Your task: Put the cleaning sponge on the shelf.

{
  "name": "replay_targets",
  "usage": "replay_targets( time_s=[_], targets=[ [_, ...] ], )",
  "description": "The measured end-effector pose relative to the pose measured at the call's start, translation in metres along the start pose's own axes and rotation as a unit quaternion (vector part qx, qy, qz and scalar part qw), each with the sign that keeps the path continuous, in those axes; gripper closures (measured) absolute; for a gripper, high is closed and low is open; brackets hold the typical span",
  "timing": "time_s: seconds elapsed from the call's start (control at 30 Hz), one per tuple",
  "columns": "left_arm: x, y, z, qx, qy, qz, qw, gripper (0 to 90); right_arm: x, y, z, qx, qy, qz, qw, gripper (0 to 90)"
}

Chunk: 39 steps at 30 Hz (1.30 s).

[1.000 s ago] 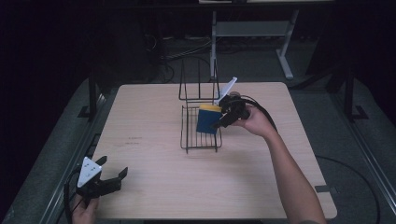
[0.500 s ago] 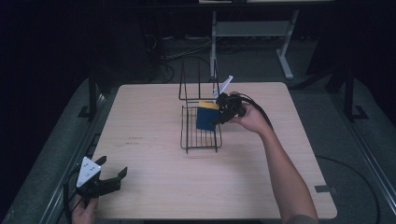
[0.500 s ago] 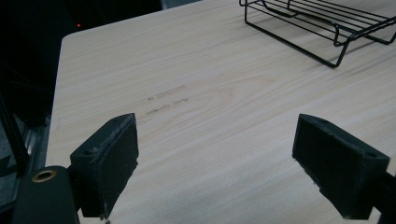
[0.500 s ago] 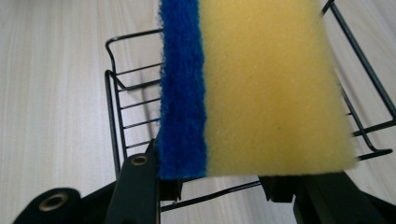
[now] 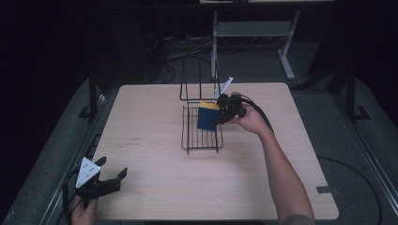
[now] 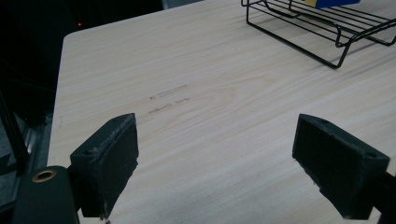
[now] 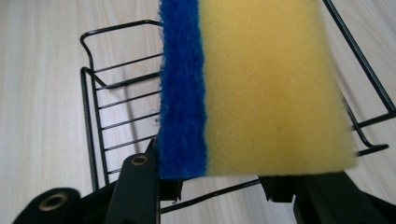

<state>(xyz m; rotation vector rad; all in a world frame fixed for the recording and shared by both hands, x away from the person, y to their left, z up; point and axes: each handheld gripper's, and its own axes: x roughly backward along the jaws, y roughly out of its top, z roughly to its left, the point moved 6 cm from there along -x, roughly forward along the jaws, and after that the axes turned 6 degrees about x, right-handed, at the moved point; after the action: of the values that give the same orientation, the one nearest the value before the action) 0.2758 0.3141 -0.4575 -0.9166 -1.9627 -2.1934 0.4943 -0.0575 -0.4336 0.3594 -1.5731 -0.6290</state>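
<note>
A yellow sponge with a blue scouring side (image 5: 207,116) (image 7: 261,88) is held on edge over a black wire rack (image 5: 202,129) (image 7: 121,107) at the table's middle. My right gripper (image 5: 223,114) (image 7: 219,179) is shut on the sponge from the rack's right side, one jaw on the blue face and one on the yellow. The rack's tall wire back (image 5: 199,84) rises at its far end. My left gripper (image 5: 110,177) (image 6: 215,168) rests open at the near left corner of the table, nothing between its pads; the rack's near end (image 6: 327,28) shows far ahead of it.
The pale wood table (image 5: 150,140) has open surface left of and in front of the rack. A faint dark mark (image 6: 170,98) lies on the wood ahead of the left gripper. A metal stand (image 5: 248,33) is on the dark floor behind the table.
My right gripper has brought the sponge slightly lower and nearer over the rack. The left gripper has stayed put.
</note>
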Motion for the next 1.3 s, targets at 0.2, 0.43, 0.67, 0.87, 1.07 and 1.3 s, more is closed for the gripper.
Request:
replay_targets(
  time_s=[0.2, 0.43, 0.67, 0.87, 1.07, 1.3],
  targets=[
    [-0.0002, 0.0002, -0.0008, -0.003, 0.002, 0.000, 1.0000, 13.9, -0.0020, -0.0050, -0.0046, -0.001, -0.003, 0.009, 1.0000, 56.7],
    [0.0010, 0.0003, 0.0004, 0.000, 0.002, -0.002, 1.0000, 13.9, -0.0055, -0.0096, -0.0057, -0.014, 0.011, 0.012, 0.9998, 56.8],
    [0.0006, 0.0005, -0.0008, -0.005, 0.003, 0.000, 1.0000, 13.9, -0.0055, -0.0095, -0.0053, -0.012, 0.010, 0.014, 0.9998, 56.7],
    [0.0007, 0.0004, 0.0000, -0.002, 0.002, 0.000, 1.0000, 13.9, -0.0055, -0.0100, -0.0060, -0.012, 0.012, 0.012, 0.9998, 56.5],
    [0.0003, 0.0004, -0.0006, -0.003, 0.001, 0.000, 1.0000, 13.9, -0.0055, -0.0094, -0.0056, -0.014, 0.009, 0.013, 0.9998, 56.2],
    [0.0003, 0.0012, -0.0011, 0.001, 0.002, -0.003, 1.0000, 13.9, -0.0054, -0.0094, -0.0053, -0.015, 0.009, 0.014, 0.9998, 55.5]
  ],
)
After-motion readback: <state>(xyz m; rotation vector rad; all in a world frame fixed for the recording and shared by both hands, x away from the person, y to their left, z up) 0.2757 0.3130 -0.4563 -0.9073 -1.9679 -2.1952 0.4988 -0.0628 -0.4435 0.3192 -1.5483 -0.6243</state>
